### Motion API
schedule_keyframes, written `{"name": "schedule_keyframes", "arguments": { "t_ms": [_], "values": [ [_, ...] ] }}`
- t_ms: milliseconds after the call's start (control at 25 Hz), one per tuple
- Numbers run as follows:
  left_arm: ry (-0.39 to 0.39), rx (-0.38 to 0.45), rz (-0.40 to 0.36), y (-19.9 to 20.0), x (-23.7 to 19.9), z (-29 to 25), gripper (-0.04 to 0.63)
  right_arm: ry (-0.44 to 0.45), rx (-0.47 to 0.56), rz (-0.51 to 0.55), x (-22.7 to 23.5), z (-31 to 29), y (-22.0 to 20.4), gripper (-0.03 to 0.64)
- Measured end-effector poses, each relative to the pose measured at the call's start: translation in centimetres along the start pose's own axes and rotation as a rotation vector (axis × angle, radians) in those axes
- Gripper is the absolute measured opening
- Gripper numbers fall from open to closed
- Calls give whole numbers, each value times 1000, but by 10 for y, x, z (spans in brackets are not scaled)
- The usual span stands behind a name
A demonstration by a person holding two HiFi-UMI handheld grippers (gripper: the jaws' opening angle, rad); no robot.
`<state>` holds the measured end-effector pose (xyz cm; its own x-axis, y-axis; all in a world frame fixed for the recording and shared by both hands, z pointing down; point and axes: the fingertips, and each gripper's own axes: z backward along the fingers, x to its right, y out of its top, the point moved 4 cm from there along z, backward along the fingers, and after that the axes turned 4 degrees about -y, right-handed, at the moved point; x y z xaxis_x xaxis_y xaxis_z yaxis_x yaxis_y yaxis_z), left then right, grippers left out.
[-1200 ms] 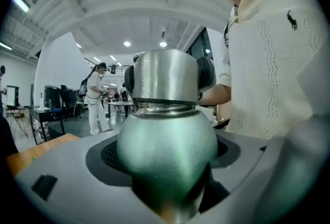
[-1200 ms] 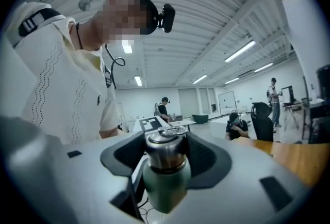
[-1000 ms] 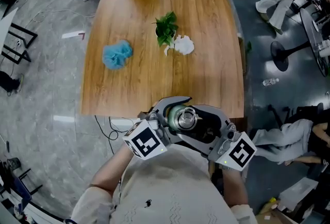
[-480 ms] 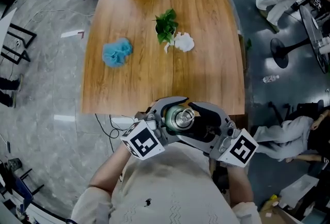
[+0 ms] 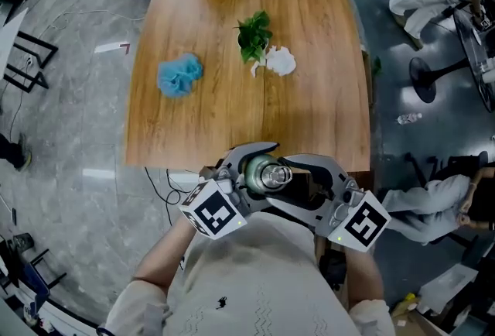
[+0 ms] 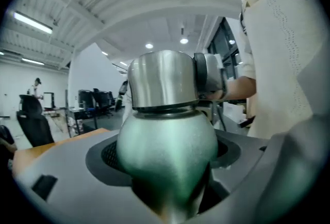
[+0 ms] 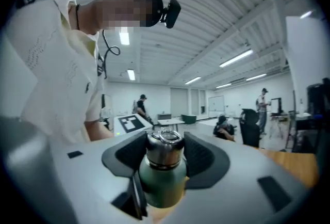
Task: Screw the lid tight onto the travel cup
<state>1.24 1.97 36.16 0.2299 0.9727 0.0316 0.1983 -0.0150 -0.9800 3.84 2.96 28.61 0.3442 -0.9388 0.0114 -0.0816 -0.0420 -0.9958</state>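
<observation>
Moved: since a second ago the cup (image 5: 252,170) and both grippers have hardly been shifted; the right gripper (image 5: 288,174) has been drawn closer round the lid (image 5: 272,176).
Cup: green-bodied, held in the air just off the near edge of the table (image 5: 309,110), in front of the person's chest.
Lid: steel, seated on the cup's mouth, with a ring on top.
Left gripper (image 5: 249,172): clamped on the cup's green body, just below the lid.
Right gripper: jaws pressed against the lid's two sides.
Cloth (image 5: 179,74): blue and crumpled, laid on the table's left half, well apart from the cup.
Plant (image 5: 255,34): green, set toward the table's far edge, with a white wad (image 5: 280,61) touching it.
</observation>
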Motion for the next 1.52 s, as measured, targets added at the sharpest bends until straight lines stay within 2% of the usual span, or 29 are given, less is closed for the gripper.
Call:
{"name": "schedule_keyframes", "arguments": {
  "t_ms": [120, 160, 200, 240, 360, 440, 560, 640, 680, 720, 800, 880, 1040, 1080, 1120, 1160, 1240, 1320, 1440, 1520],
  "values": [
    [234, -25, 16, -1, -17, 0, 405, -293, 60, -24, 3, -5, 1, 238],
    [269, -32, 22, -2, -19, -1, 405, -366, 66, -28, 1, -6, -2, 238],
    [270, -28, 34, -4, -18, -3, 405, -398, 63, -29, -2, -6, -6, 238],
    [248, -18, 51, -6, -16, -3, 405, -382, 48, -32, -7, -4, -12, 239],
    [160, -14, 59, -8, -8, -1, 405, -174, -13, -105, -10, 10, -22, 275],
    [83, -26, 17, -7, 1, 3, 405, -25, -29, -129, -4, 19, -15, 278],
    [-67, 1, -47, 2, 20, 4, 405, 200, -51, -94, -8, 21, -3, 278],
    [-130, 16, -63, 5, 30, 2, 405, 293, -52, -41, -18, 17, 0, 276],
    [-133, 20, -62, 6, 32, 1, 405, 292, -42, -20, -20, 15, 0, 266],
    [-115, 19, -56, 6, 31, 0, 405, 264, -24, -10, -19, 14, 0, 241],
    [-34, 5, -43, 4, 23, 0, 405, 154, 27, -11, -15, 12, 0, 238],
    [69, -12, -32, 4, 12, -1, 405, -7, 79, -31, -11, 11, 0, 238],
    [254, -32, -4, 3, 0, -2, 405, -418, 133, -40, -16, 8, 1, 238],
    [269, -36, 1, 2, 0, -3, 405, -481, 127, -42, -20, 8, -2, 238],
    [261, -29, 8, 1, 2, -5, 405, -495, 118, -49, -24, 9, -5, 238],
    [235, -15, 19, 1, 4, -5, 405, -459, 103, -57, -28, 11, -8, 239],
    [152, 8, 18, 3, 10, -4, 405, -298, 59, -76, -32, 20, -13, 272],
    [28, 7, -40, 7, 24, -3, 405, -114, 9, -82, -30, 32, -13, 279],
    [-169, -3, -98, 10, 47, -5, 405, 147, -56, -10, -33, 40, -4, 279],
    [-234, -4, -111, 10, 58, -8, 405, 243, -81, 62, -40, 38, -2, 274]
  ]
}}
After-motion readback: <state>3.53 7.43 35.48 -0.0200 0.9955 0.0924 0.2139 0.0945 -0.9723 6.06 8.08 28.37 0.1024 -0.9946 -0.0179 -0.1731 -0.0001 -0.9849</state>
